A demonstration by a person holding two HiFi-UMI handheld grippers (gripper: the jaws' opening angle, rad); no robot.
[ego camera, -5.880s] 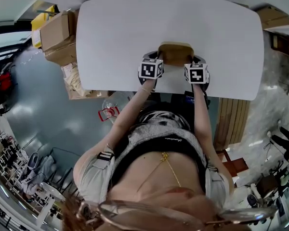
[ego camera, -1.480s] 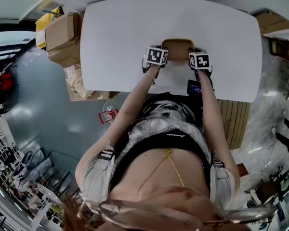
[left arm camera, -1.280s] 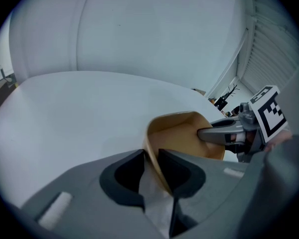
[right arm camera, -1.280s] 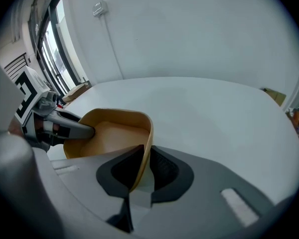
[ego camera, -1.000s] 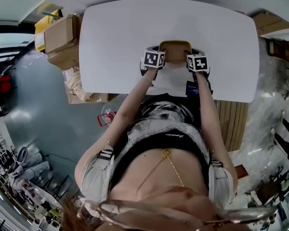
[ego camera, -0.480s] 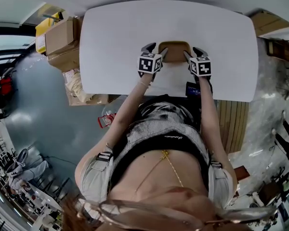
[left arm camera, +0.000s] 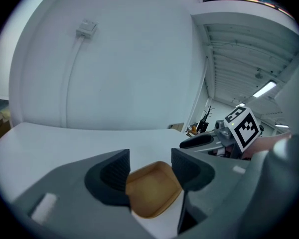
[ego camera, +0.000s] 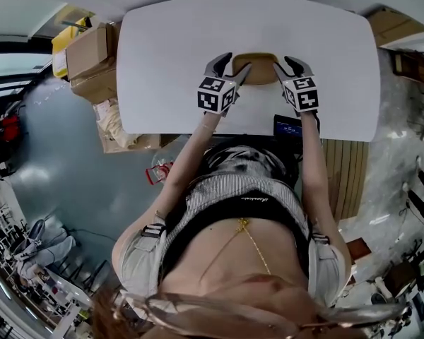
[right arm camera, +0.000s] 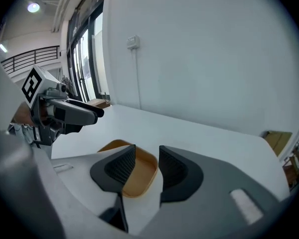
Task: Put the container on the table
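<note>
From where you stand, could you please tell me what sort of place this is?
Probably a workshop or lab in an industrial hall: cardboard boxes stacked beside the white table, a polished grey floor, and a railed upper gallery.

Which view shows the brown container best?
The left gripper view: the container shows large past the open left claw, inside and rim clear, on the table. The right gripper view has it partly behind the right claw, whose empty jaws have just narrowed; the head view shows it small.
</note>
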